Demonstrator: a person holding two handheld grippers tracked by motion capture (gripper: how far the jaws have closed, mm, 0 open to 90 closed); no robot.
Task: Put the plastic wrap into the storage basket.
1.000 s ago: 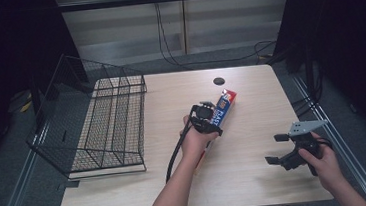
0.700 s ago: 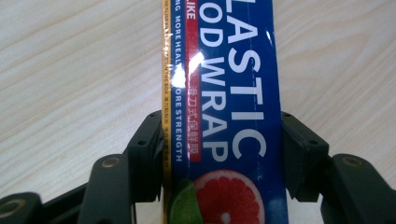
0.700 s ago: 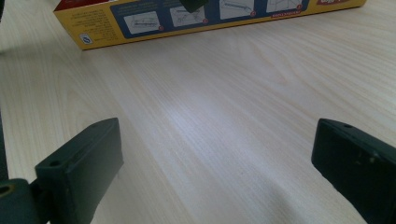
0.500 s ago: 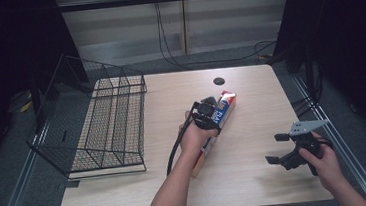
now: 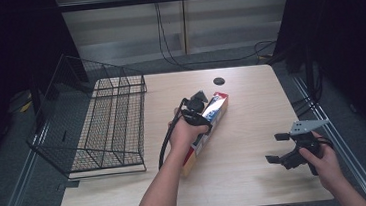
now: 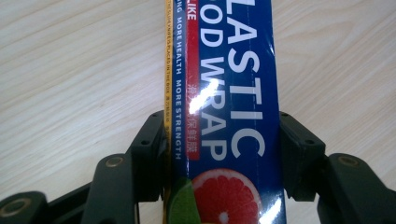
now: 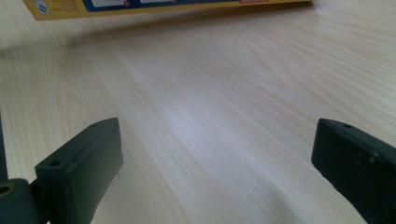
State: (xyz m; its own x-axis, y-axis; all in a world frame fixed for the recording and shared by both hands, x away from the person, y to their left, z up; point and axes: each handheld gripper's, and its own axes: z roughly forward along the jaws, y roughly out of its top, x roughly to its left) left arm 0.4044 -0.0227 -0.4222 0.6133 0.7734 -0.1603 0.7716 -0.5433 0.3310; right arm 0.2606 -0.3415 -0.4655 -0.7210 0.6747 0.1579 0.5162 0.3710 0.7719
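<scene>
Left hand-held gripper [image 5: 203, 112] is clamped on the plastic wrap box [image 6: 224, 112], which sits mid-counter [image 5: 251, 102] just right of the wire basket [image 5: 107, 124]. Right hand-held gripper [image 5: 281, 149] hovers near the counter's right edge, jaws spread wide with nothing between them.

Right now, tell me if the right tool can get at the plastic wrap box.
Probably yes: the right tool stands open, with bare table between it and the plastic wrap box, though the left tool grips that box.

Black wire basket [image 5: 97, 123] on wooden table [image 5: 257, 176], left side; dark round hole [image 5: 219, 81] near far edge.
</scene>
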